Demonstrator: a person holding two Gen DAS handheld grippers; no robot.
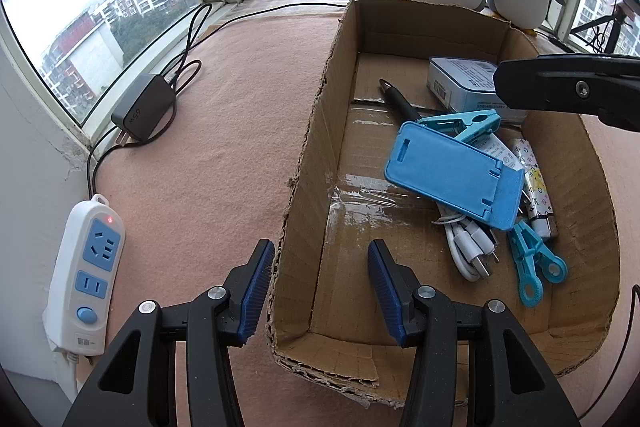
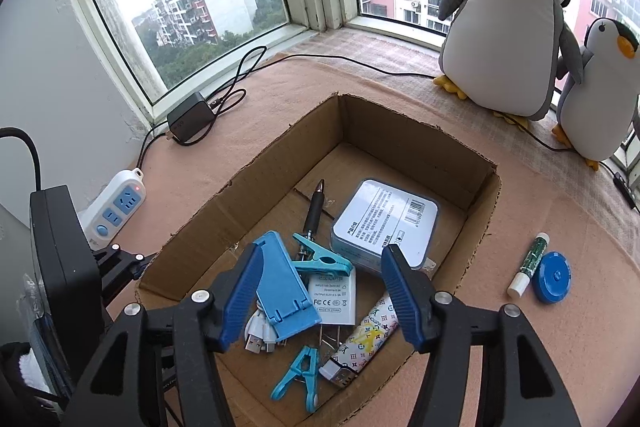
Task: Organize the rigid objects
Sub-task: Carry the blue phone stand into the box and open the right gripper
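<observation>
With the right hand-held gripper (image 2: 320, 295) open and empty above the cardboard box (image 2: 486, 227), the blue phone stand (image 2: 280, 291) at its 9 o'clock lies propped on cables (the left hand-held gripper (image 1: 320, 291) straddles the box wall, not clamping it) and could slide; glue stick (image 2: 528, 265) and blue cap (image 2: 554, 277) wait at 3 o'clock on the table.

Left wrist view: close above the cardboard box's (image 1: 400, 27) left wall, facing steeply down toward the windows. Right wrist view: slightly farther back, above the box's near end, aimed likewise. Both share the box interior, power strip (image 2: 116, 207) and plush penguins (image 2: 508, 27).
</observation>
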